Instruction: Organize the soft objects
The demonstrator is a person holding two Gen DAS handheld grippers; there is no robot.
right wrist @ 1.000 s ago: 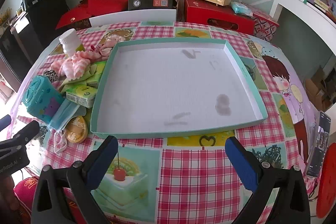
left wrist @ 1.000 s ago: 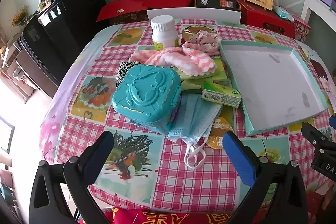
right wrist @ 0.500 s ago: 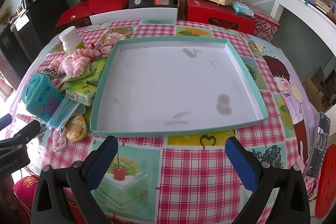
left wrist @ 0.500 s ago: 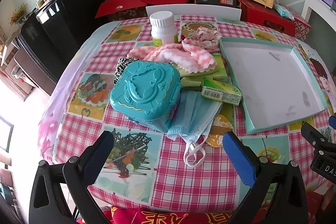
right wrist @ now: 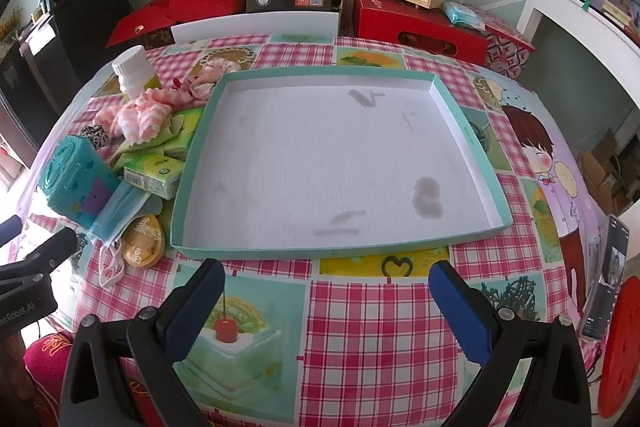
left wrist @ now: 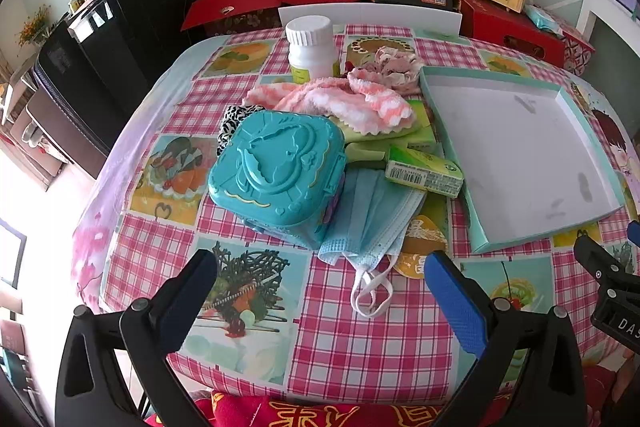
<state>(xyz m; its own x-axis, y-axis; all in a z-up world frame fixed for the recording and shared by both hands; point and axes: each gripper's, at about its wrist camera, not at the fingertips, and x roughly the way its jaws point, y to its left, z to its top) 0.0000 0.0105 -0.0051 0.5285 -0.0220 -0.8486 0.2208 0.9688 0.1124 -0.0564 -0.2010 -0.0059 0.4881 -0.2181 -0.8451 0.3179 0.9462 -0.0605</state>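
Face mask (left wrist: 372, 211) lies half under the turquoise case (left wrist: 278, 167) left of the empty tray (right wrist: 452, 115), so I hold left gripper (left wrist: 320, 291) and right gripper (right wrist: 326, 301) wide, empty, short of both.

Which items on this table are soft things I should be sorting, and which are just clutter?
Job items:
pale blue pleated face mask
pink fluffy knitted cloth
pink-and-white fabric scrunchie
shallow teal-rimmed white tray

Lying about:
turquoise hard plastic case
white plastic pill bottle
green tissue packet
gold foil disc
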